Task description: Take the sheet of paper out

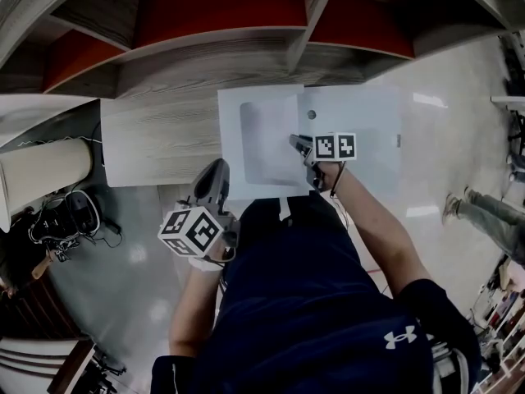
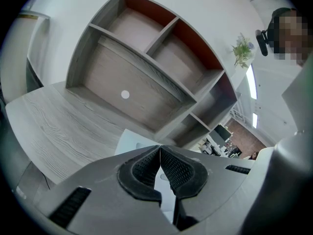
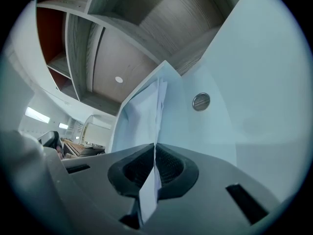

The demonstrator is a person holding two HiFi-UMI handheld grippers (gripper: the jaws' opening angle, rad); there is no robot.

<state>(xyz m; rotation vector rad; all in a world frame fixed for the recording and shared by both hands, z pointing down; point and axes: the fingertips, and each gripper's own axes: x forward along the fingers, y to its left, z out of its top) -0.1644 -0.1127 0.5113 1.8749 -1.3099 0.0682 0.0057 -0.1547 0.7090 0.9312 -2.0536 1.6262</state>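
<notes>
Room: pale glossy floor (image 1: 447, 138); a grey-wood shelf unit (image 1: 205, 56) with red back panels stands against the far side of a grey-wood desk (image 1: 160, 142).
Far left: a beige cylinder (image 1: 45, 171) lies beside the desk, with a tangle of dark cables (image 1: 70, 220) on the floor below it.
Left gripper (image 2: 160, 155): I hold it low and close to my body, short of the desk's near edge and pointing toward the shelves. Its ribbed pads are pressed together with nothing between them.
Folder (image 1: 361, 138): white and translucent, at the desk's right end just in front of me. A round metal snap (image 1: 312, 115) sits on its right leaf, and the two leaves stand apart in the right gripper view.
Sheet of paper (image 3: 146, 199): still inside the folder, between the two leaves, seen edge-on. Its near edge comes out to the right gripper.
Right gripper (image 3: 155, 153): at the folder's near edge and angled down. Its pads are closed tight on the sheet's near edge, and the paper runs straight through the pinch.
Far right: a person's legs (image 1: 484, 216) on the floor, well away from the desk.
</notes>
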